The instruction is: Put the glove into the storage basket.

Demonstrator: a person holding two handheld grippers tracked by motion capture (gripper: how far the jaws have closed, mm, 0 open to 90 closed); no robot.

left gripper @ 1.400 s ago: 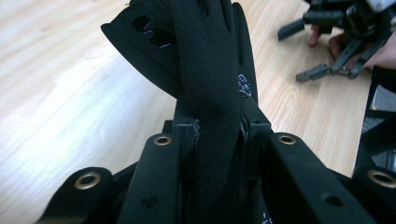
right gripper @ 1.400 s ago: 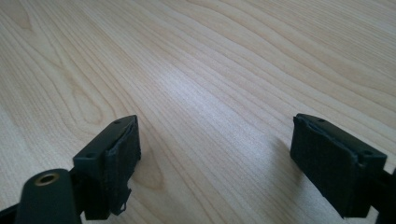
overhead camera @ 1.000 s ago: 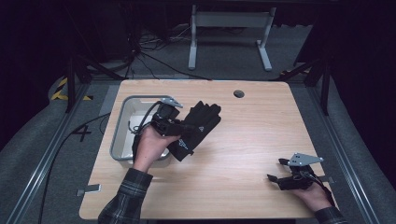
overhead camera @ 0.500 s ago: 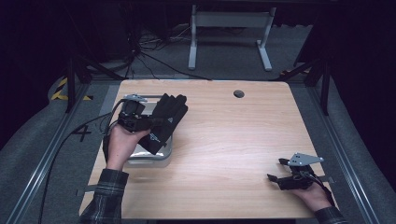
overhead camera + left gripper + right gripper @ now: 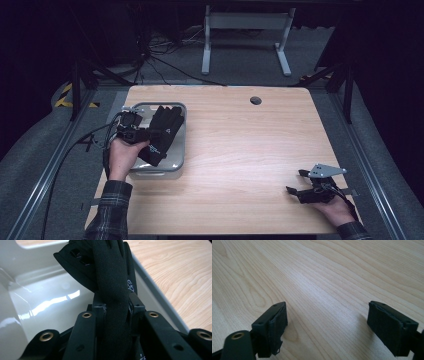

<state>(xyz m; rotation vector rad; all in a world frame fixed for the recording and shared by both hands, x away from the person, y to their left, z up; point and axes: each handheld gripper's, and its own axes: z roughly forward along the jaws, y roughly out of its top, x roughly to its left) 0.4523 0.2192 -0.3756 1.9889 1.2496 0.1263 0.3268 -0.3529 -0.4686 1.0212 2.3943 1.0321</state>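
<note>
At the left edge of the table, my left gripper is over the clear plastic bin, which sits on the tabletop close to that edge. Its jaws are clamped narrow on a black glove — the fabric fills the whole gap between the pads. In the left gripper view the glove runs up from between the jaws as a thick folded band, with a second flap of black cloth spreading to the upper left, and small white print shows on the cloth beside the right pad. Beneath it lies the glossy pale floor of the bin, and the bin's grey rim cuts diagonally across to the wooden tabletop on the right. From the high view, the glove hangs over the bin's interior, its finger end pointing toward the far rim and its cuff end toward the near rim; whether any part touches the bin floor I cannot tell.

Across the bare middle of the table, well apart from the bin, my right gripper rests low near the front right corner. Its jaws stand wide — in the right gripper view the two black pads sit far apart with plain wood grain between them, gripping nothing.
</note>
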